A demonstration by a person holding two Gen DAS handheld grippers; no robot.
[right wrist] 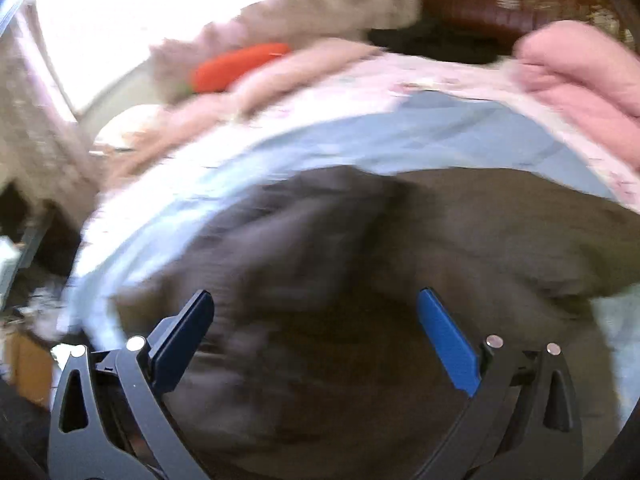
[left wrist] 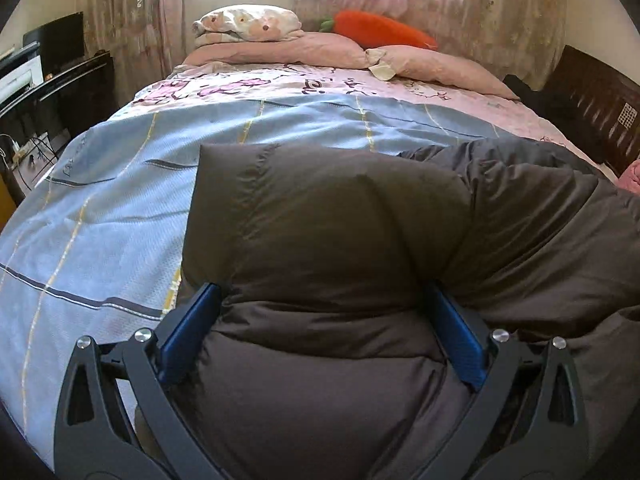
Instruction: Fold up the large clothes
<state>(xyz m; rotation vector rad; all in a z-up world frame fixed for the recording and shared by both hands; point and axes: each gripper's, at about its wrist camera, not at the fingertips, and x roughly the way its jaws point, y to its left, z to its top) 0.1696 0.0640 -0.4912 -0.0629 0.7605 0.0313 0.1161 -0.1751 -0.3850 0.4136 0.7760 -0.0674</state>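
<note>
Item: dark grey-brown padded jacket, quilted, lying on the bed across the blue checked sheet, on the near half and toward the right side. A squared, puffy panel is standing up at its left edge; the rest is spreading rightward in loose folds.

Left hand-held gripper: jaws are standing wide apart, straddling a bulging quilted section. The blue pads are sitting against or just beside the fabric on either side; nothing is being pinched.

Right hand-held gripper: jaws are likewise spread wide over the jacket. This view is smearing with motion blur, so contact cannot be told.

Handling, as a judgement: the jacket is looking soft, bulky and springy, probably light for its volume, with a smooth shell that is likely slippery. Thick padding will be resisting a flat crease and puffing back. Hold is best taken at a thin edge, hem or seam line between quilted channels, not across a full puff, which may be wider than the jaws can close on.

Surroundings: pink pillows, carrot plush, curtains at the bed head.
</note>
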